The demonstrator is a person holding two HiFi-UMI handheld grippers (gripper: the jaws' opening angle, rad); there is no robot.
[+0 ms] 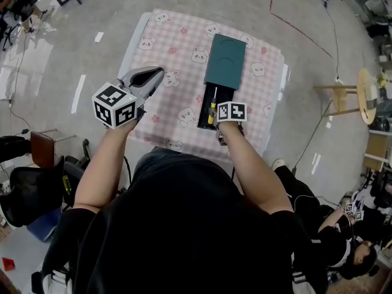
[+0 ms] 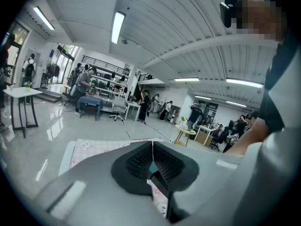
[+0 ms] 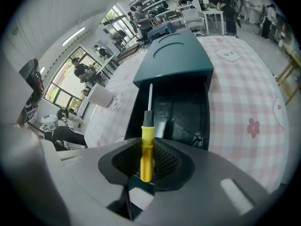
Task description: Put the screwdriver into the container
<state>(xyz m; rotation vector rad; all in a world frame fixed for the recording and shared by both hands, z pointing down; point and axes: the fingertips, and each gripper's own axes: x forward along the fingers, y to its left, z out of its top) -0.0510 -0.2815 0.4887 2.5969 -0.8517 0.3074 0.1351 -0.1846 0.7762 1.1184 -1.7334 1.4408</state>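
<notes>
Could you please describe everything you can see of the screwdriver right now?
The screwdriver has a yellow, plastic-looking handle, a short black collar and a thin silvery metal shaft. The right hand-held gripper is shut on the handle. The shaft points forward over the open black compartment of the dark-green container; whether the tip touches it can't be told.

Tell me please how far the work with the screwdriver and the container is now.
Done: the yellow-handled screwdriver is picked up, clamped in the right gripper, and the dark green-lidded container stands partly open. In hand: the tool hangs over the open black compartment, shaft forward. Remaining: lower and release it. The left gripper is shut, empty.
</notes>
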